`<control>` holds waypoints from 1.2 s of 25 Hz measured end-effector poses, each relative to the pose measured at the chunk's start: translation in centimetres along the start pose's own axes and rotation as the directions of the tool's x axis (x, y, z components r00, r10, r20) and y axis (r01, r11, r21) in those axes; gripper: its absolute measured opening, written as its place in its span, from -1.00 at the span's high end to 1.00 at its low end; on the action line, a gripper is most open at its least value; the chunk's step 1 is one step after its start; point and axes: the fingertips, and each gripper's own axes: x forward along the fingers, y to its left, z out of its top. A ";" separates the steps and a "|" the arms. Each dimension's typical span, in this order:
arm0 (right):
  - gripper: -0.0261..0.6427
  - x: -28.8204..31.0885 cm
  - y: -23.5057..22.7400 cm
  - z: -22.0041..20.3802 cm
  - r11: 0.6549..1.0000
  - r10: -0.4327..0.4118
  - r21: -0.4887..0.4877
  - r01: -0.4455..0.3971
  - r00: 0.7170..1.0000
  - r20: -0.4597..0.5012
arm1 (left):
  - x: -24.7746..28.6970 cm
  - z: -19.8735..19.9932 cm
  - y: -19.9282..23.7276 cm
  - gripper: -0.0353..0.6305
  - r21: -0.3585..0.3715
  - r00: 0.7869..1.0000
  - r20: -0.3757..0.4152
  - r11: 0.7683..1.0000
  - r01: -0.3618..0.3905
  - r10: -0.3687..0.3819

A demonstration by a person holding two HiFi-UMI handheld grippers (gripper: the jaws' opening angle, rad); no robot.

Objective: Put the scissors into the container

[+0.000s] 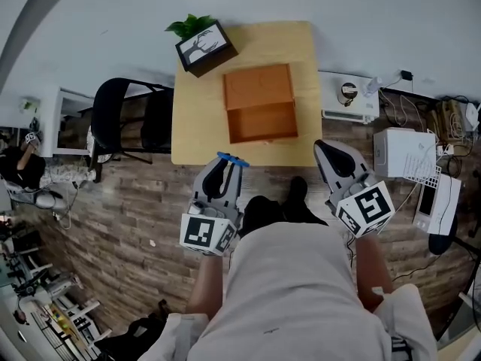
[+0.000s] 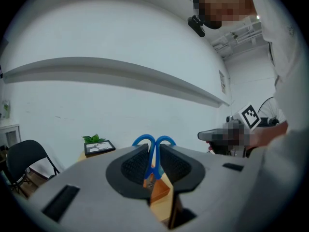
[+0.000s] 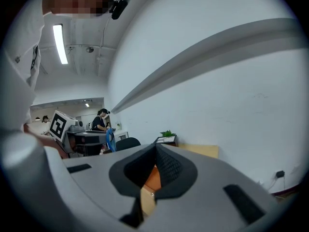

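Blue-handled scissors stick out from my left gripper, which is shut on them and held over the floor just short of the table's near edge. Their two handle loops rise above the pads of my left gripper. The container, an open orange-brown wooden box with its lid laid back, sits on the wooden table. A sliver of the box shows below my right gripper. That right gripper is shut and empty, off the table's near right corner.
A potted plant with a framed picture stands on the table's far left corner. A black chair is left of the table. White appliances and a white box with cables lie on the floor at the right.
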 end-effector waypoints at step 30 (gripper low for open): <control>0.93 4.9 -1.5 0.5 0.986 -0.154 0.045 0.158 0.985 -0.075 | 8.6 -2.3 3.6 0.68 0.132 0.952 -0.225 0.962 0.239 -0.206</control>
